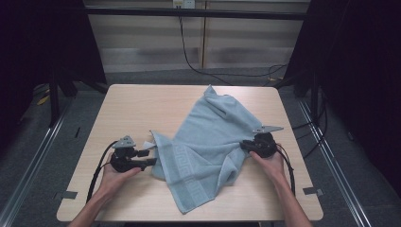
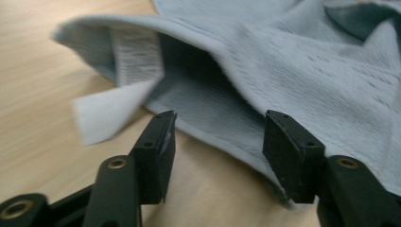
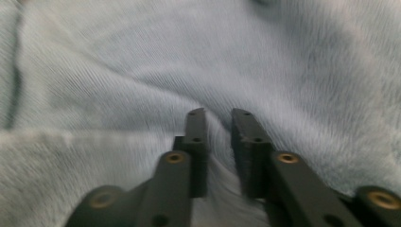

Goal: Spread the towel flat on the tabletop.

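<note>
Towel handling: one edge pinched, one corner approached.

The pale blue towel (image 1: 208,142) lies rumpled mid-table (image 1: 132,104). My right gripper (image 3: 220,116) pinches a fold narrowly to anchor it; my left gripper (image 2: 220,137) stands wide, straddling the labelled corner, nothing clamped.

1. A light wooden bench (image 1: 142,106) stands in the middle of the room, its top pale and bare-grained.
2. Grey carpeted floor (image 1: 28,156) surrounds it.
3. Metal rails (image 1: 33,156) run along the floor on both sides.
4. Black curtains (image 1: 42,42) hang left and right.
5. A pale panelled wall (image 1: 142,42) closes the back, with a black cable (image 1: 187,52) trailing down it to the floor.
</note>
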{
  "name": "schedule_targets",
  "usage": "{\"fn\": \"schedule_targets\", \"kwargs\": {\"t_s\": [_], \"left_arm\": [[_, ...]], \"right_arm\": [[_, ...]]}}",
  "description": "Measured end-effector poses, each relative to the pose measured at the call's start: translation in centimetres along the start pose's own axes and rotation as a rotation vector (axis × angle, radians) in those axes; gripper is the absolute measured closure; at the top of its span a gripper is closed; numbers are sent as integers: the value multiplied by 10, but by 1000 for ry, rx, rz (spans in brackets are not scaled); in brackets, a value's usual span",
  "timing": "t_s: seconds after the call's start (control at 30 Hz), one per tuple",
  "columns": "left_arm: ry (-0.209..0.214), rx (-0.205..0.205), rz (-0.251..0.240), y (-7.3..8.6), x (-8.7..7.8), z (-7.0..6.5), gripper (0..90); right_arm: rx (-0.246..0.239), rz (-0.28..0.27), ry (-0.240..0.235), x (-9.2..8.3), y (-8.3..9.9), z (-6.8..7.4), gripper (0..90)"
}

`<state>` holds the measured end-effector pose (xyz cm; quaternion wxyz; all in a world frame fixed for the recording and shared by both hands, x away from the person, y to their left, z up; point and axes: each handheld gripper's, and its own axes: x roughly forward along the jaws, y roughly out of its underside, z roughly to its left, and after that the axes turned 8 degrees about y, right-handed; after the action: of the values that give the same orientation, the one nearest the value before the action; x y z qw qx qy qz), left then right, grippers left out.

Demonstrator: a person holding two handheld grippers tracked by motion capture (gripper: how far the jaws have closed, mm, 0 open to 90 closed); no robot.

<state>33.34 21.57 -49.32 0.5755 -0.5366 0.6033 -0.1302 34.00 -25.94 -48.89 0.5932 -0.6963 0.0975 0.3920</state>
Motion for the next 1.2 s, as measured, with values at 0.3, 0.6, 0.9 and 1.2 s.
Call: {"fn": "schedule_targets", "kwargs": {"t_s": [0.3, 0.6, 0.9, 1.2], "left_arm": [[12, 71, 81, 7, 18, -13, 655], [14, 64, 67, 9, 18, -13, 840], [25, 41, 54, 11, 18, -12, 840], [21, 30, 52, 10, 18, -11, 838]], "right_arm": [[-23, -147, -176, -60, -4, 63, 587], [-183, -35, -440, -35, 8, 164, 604], [-325, 53, -522, -5, 26, 217, 486], [-463, -32, -450, -11, 37, 230, 559]]}}
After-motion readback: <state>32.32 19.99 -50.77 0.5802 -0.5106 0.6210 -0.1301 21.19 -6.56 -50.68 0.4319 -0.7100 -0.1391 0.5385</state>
